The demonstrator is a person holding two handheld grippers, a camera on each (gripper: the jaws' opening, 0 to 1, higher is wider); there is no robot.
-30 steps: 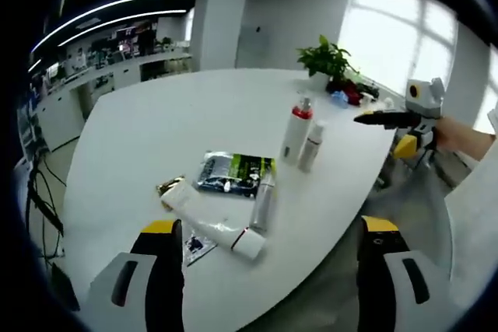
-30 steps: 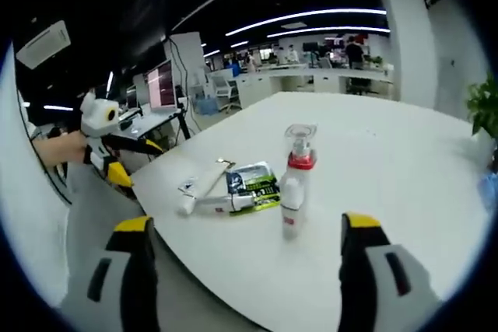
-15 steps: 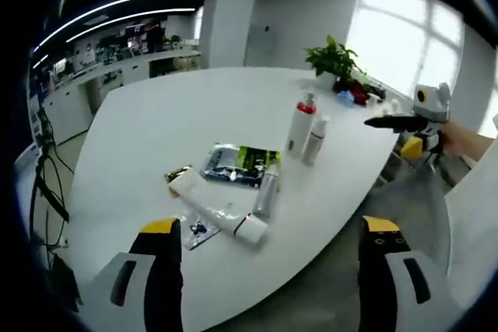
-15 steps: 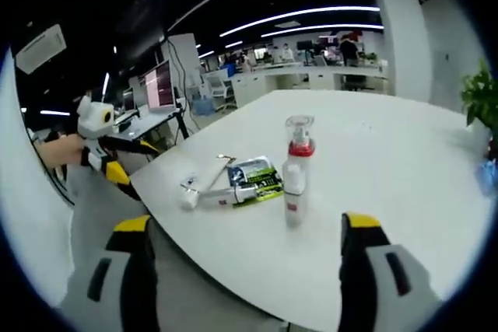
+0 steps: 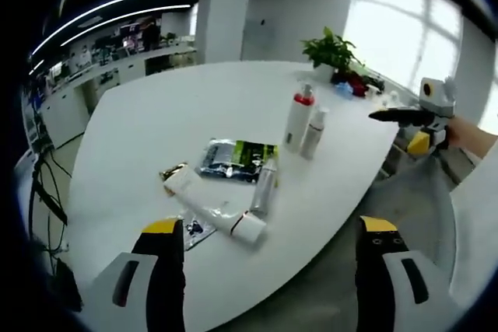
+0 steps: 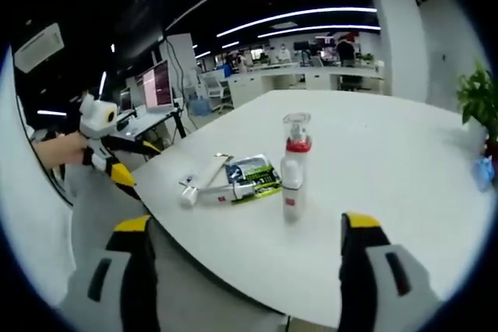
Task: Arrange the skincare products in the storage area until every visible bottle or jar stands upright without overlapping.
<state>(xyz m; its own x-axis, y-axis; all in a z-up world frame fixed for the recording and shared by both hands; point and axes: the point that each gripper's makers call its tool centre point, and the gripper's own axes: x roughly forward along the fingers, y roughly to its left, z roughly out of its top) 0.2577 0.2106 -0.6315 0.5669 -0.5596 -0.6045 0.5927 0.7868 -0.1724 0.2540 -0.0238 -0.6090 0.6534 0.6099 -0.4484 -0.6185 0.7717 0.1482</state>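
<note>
Still off the table, both tongs hang empty over a scatter of skincare

Wide apart and holding nothing, the jaws of the left gripper [image 5: 261,274] rise over the near edge of a white table [image 5: 156,114]. Just ahead of its left jaw lies a white tube with a red band [image 5: 214,213], flat on its side, with a small dark sachet [image 5: 192,231] beside it at the table edge. Next to the tube's capped end a slim silver tube [image 5: 263,186] also lies flat, one end touching a dark and green foil pouch [image 5: 233,161] farther ahead. Beyond these, ahead and toward the right jaw, two bottles stand upright just beside each other: a white pump bottle with a red collar [image 5: 298,118] and a shorter white bottle [image 5: 312,132]. A potted plant [image 5: 333,50] sits at the far rim.

From the right gripper [image 6: 245,270], whose jaws are likewise spread wide and empty, the red-collared pump bottle [image 6: 293,162] stands straight ahead between the jaws, the shorter bottle [image 6: 290,192] in front of it. Ahead of the left jaw, the white tube [image 6: 204,192] and the pouch [image 6: 254,175] lie flat together near the table edge.

Each tool shows in the other's view, held off the table at the far side: the right gripper [image 5: 387,115] and the left gripper [image 6: 152,145].
</note>
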